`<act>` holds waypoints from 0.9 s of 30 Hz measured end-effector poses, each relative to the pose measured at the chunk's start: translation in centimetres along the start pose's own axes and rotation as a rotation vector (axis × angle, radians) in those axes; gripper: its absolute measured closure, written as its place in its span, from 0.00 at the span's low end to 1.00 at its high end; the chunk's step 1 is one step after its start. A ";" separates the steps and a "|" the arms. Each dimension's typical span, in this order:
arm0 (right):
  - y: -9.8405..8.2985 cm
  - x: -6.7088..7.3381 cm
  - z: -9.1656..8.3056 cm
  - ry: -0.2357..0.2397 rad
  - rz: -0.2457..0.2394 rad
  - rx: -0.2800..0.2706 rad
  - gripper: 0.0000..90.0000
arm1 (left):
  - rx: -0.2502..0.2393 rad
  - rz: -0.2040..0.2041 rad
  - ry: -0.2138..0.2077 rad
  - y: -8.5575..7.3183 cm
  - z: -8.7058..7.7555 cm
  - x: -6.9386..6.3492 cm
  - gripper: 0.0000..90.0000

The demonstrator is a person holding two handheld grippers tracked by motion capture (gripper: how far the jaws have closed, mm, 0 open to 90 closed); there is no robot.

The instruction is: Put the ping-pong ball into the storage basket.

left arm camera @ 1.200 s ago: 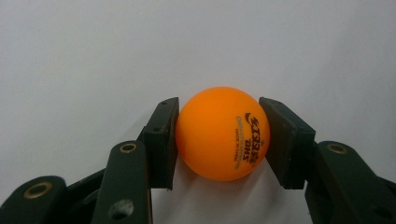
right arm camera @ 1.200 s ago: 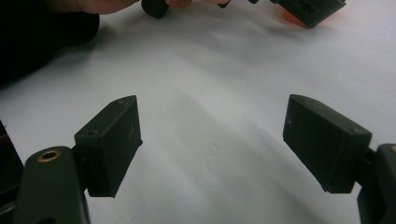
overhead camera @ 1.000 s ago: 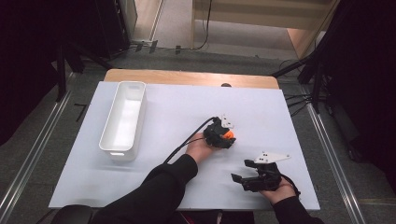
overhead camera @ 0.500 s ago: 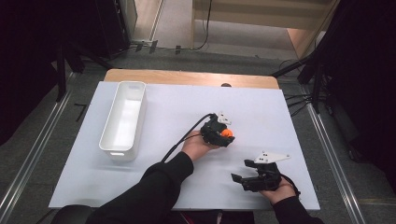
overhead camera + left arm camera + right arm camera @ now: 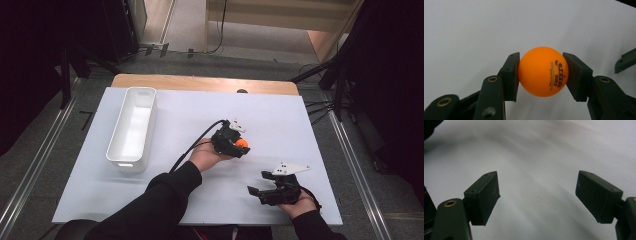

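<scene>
White table (image 5: 165, 210), orange ball (image 5: 543, 71) clamped in hand-held gripper (image 5: 541, 75)

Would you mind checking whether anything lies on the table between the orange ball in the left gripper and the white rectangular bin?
Nothing visible does: bare white table separates the orange ball, clamped in the left gripper, from the white rectangular bin.

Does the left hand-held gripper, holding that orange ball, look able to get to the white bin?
Probably yes: the left hand-held gripper grips the orange ball, and bare white table lies between it and the white bin.
</scene>
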State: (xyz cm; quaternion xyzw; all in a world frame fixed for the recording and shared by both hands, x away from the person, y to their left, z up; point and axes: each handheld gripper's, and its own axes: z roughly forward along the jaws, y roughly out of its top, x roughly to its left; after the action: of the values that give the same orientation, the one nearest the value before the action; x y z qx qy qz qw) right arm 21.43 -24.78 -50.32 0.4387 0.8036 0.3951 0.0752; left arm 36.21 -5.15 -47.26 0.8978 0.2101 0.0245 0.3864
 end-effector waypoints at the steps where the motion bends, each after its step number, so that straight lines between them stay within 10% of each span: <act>1: 0.0 0.0 0.0 0.000 0.001 0.000 0.20 | -0.004 -0.003 -0.013 0.0 -0.2 0.0 0.56; 27: 0.0 0.0 0.0 0.003 -0.004 0.005 0.20 | 0.017 0.048 -0.080 -1.2 -5.3 -0.1 0.56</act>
State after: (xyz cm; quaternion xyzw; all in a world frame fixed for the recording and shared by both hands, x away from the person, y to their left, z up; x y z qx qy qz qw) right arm 21.43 -24.74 -50.36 0.4367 0.8055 0.3937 0.0737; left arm 34.62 -0.87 -44.38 0.9061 0.1729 -0.0039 0.3861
